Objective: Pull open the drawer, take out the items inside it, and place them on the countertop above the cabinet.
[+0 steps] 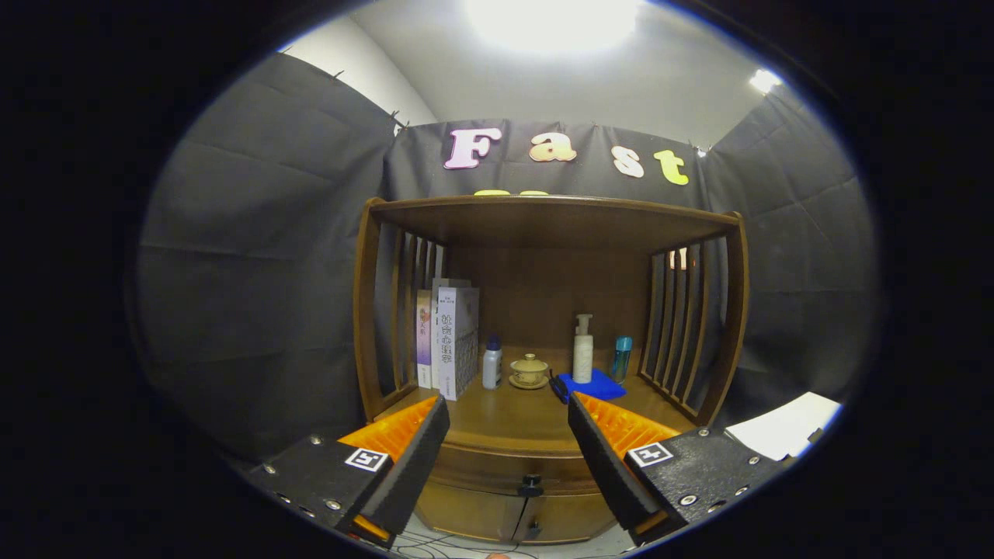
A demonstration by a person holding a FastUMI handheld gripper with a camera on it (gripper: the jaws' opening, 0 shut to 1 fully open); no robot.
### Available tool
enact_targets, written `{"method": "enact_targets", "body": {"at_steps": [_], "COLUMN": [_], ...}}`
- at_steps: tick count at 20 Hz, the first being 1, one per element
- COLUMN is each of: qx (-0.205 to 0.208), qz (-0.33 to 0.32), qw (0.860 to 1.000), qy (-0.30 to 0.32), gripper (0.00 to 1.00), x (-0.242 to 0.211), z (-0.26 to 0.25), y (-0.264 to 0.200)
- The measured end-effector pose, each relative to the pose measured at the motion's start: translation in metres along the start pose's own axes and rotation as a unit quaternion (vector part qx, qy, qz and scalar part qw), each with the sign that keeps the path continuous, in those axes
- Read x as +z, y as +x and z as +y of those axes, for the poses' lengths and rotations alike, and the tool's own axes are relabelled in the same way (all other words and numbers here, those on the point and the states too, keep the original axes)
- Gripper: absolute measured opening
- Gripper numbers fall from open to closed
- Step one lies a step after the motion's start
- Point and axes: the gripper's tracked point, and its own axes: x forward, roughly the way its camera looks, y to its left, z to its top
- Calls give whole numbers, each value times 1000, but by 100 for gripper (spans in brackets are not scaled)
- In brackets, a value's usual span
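Gripper (509, 423) held with fingers spread apart, nothing between them, in front of the wooden cabinet (543, 225)

From left to right on the countertop (505, 419) were seen upright books (449, 341), a small white bottle (491, 363), a lidded cup on a saucer (529, 370), a dark object beside a blue cloth (592, 385), a pump bottle (582, 349) and a blue bottle (621, 359); the drawer (505, 470) was seen closed just below the countertop, its dark knob (530, 487) low between the fingers
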Motion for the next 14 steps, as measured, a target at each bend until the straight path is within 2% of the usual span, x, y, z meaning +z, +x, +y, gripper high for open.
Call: {"method": "enact_targets", "body": {"at_steps": [5, 14], "qx": [-18, -14], "qz": [-15, -9], "qw": [1000, 1000], "qy": [-1, 15], "gripper": [96, 96], "x": [7, -13], "z": [-10, -17], "y": [-2, 15]}}
